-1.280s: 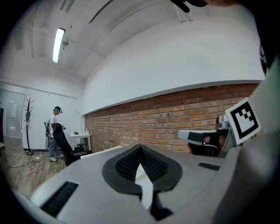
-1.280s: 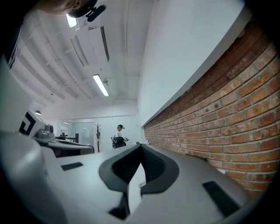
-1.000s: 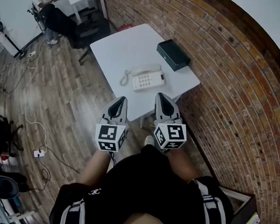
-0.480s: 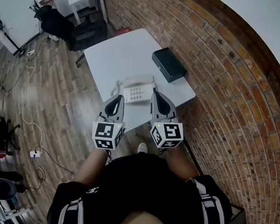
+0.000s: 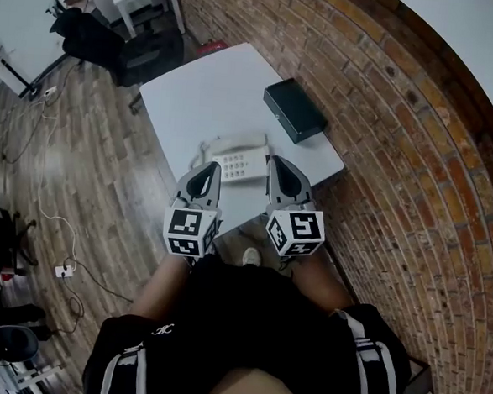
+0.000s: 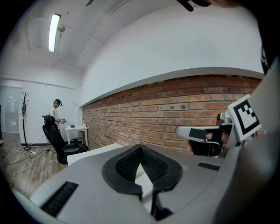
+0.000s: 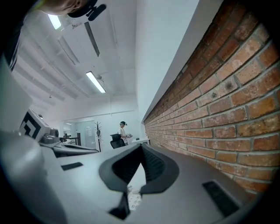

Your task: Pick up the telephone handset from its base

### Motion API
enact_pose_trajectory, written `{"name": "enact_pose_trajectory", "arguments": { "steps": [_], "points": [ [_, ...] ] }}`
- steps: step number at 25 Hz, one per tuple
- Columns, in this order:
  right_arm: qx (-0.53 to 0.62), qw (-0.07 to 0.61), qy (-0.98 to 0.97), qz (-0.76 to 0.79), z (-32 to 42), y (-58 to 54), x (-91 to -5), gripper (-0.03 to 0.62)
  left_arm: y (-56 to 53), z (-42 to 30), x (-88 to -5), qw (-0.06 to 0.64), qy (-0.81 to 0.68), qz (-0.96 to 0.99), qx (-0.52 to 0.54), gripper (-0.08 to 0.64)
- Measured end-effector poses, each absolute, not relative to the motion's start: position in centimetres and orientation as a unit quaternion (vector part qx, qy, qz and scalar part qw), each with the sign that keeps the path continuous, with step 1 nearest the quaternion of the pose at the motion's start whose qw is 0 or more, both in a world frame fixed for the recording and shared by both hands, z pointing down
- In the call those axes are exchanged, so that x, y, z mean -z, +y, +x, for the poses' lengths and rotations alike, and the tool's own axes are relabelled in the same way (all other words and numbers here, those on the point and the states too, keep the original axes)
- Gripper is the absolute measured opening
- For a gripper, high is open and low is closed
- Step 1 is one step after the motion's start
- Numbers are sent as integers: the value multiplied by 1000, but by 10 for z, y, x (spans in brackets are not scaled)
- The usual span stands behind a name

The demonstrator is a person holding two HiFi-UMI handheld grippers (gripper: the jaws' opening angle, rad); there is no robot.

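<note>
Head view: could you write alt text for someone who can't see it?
From above, a person holds the left gripper and right gripper, both closed, over the near edge of a white table, close to a white telephone whose handset rests on its base. A dark box lies farther back, beside a brick wall.

The telephone [image 5: 240,163] is sitting on the table [image 5: 199,88] near its front edge; the box [image 5: 294,111] is lying behind it to the right, beside the brick wall [image 5: 393,152].
</note>
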State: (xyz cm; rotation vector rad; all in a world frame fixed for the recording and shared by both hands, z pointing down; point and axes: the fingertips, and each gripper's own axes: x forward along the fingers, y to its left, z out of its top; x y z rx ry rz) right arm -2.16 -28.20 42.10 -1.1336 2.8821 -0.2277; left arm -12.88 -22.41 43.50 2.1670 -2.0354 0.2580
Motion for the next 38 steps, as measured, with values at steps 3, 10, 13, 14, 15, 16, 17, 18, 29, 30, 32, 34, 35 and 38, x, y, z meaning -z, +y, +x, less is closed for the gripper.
{"name": "enact_pose_trajectory", "arguments": {
  "steps": [3, 10, 13, 14, 15, 16, 17, 18, 29, 30, 32, 34, 35, 38],
  "points": [
    [73, 14, 924, -374, -26, -289, -425, -3, -237, -137, -442, 81, -669, 732, -96, 2],
    [76, 13, 906, -416, -32, -306, -430, -3, -273, -161, -471, 87, -626, 759, -155, 2],
    [79, 13, 896, -437, -32, -311, -432, -3, -288, -170, -484, 84, -603, 772, -181, 2],
    [79, 13, 891, -446, -30, -311, -432, -3, -292, -172, -489, 82, -594, 777, -192, 2],
    [79, 12, 887, -454, -29, -311, -432, -3, -297, -174, -493, 81, -584, 782, -202, 2],
    [79, 10, 884, -461, -28, -311, -432, -3, -301, -176, -498, 81, -574, 787, -211, 2],
    [78, 8, 882, -466, -28, -312, -432, -3, -306, -177, -503, 84, -561, 794, -218, 2],
    [77, 5, 879, -470, -28, -313, -433, -3, -311, -177, -508, 88, -547, 802, -223, 2],
    [87, -12, 843, -531, 3, -317, -445, -3, -364, -170, -569, 89, -432, 839, -320, 2],
    [87, -13, 839, -537, 8, -317, -446, -3, -369, -171, -577, 92, -427, 838, -326, 2],
    [87, -14, 831, -549, 16, -316, -447, -3, -376, -173, -591, 96, -417, 839, -336, 3],
    [89, -17, 824, -559, 23, -315, -448, -3, -379, -170, -603, 102, -400, 843, -344, 28],
    [91, -19, 820, -564, 27, -314, -450, -3, -381, -168, -609, 105, -391, 845, -350, 94],
    [98, -22, 810, -578, 36, -311, -456, -3, -385, -163, -628, 102, -359, 845, -382, 121]
  ]
}}
